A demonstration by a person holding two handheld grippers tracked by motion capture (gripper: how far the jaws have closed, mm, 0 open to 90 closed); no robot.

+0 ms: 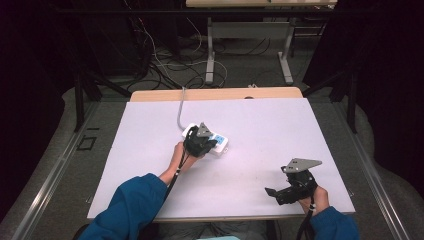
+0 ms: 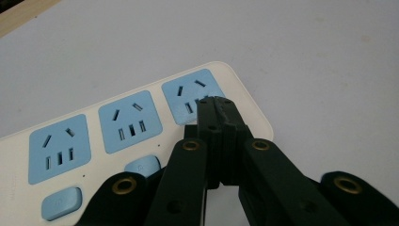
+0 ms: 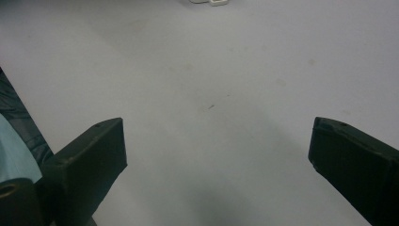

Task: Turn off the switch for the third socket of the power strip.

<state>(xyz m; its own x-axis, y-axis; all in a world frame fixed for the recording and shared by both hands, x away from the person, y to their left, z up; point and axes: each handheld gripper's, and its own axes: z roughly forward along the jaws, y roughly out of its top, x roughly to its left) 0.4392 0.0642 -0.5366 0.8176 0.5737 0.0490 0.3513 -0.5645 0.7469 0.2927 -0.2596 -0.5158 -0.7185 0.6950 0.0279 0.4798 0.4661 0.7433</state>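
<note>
While clenched empty, left gripper (image 2: 217,101) tips over power strip (image 2: 141,136) socket, right gripper (image 3: 216,150) spread wide, holding nothing.

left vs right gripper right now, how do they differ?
The left gripper has its jaws shut together; the right gripper has its jaws spread wide with nothing between them. The left gripper's tips sit over the power strip, at its end socket; the right gripper is over the bare white table, far from the strip. In the high view the left gripper is mid-table, the right one near the front edge. Both are black, hand-held, with a grey plate on top.
</note>
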